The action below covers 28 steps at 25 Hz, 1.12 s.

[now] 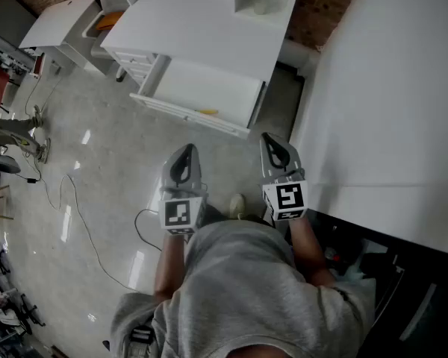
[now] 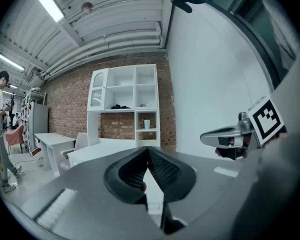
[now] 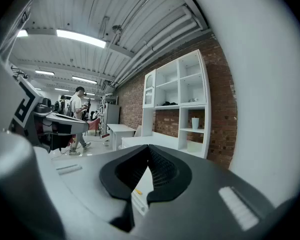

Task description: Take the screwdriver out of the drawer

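The white drawer (image 1: 201,92) of the desk stands pulled open, and a small yellow-handled screwdriver (image 1: 206,112) lies near its front edge. In the right gripper view the screwdriver (image 3: 137,190) shows as a yellow speck below the jaws. My left gripper (image 1: 183,154) and right gripper (image 1: 272,142) hang side by side over the floor, well short of the drawer. Both point toward the desk. Each is shut with its pads meeting at the tips and nothing between them. The left gripper view shows its own jaws (image 2: 149,151) and the right gripper (image 2: 230,134) beside them.
A white desk (image 1: 201,28) with a shelf unit (image 2: 125,104) stands against a brick wall. A large white panel (image 1: 388,88) rises on the right. A cable (image 1: 82,222) snakes over the glossy floor at left. A person (image 2: 0,129) stands far off to the left.
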Motion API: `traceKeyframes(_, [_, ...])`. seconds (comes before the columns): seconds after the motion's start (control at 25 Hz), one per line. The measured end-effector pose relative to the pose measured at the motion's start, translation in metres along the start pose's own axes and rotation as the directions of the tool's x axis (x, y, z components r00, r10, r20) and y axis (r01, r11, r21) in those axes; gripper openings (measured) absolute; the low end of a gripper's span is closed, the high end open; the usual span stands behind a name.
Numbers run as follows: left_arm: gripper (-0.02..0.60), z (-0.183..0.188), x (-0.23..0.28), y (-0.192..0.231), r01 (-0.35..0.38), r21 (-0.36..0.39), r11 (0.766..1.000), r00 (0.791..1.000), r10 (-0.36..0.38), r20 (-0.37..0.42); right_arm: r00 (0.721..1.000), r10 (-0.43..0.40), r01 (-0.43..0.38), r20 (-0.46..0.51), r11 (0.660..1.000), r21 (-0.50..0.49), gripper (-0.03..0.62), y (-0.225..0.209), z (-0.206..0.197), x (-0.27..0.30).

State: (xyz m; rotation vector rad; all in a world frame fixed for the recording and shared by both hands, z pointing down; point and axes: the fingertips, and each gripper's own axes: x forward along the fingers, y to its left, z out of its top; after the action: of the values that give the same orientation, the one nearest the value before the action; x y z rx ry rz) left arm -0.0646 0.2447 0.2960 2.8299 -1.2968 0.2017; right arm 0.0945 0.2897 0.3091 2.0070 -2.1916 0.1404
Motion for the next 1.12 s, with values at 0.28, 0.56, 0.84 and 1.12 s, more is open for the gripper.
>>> traceKeyframes(0.28, [0.012, 0.009, 0.008, -0.003, 0.0, 0.009, 1.0, 1.0, 0.0, 0.003, 1.0, -0.016, 0.015, 0.024, 1.0, 0.021, 0.003, -0.012, 0.002, 0.0])
traceKeyframes(0.56, [0.012, 0.008, 0.026, 0.006, 0.007, 0.006, 1.0, 1.0, -0.007, -0.006, 1.0, -0.016, 0.016, 0.013, 1.0, 0.024, 0.003, -0.016, 0.0, 0.019])
traceKeyframes(0.84, [0.012, -0.004, 0.063, 0.033, 0.006, -0.015, 1.0, 1.0, -0.006, -0.015, 0.999, 0.0, 0.001, -0.034, 1.0, 0.02, 0.003, -0.019, -0.008, 0.063])
traceKeyframes(1.12, [0.012, 0.009, 0.107, 0.066, 0.003, -0.05, 0.999, 0.999, -0.005, -0.036, 0.997, 0.014, -0.013, -0.072, 1.0, 0.007, 0.003, -0.03, 0.015, 0.118])
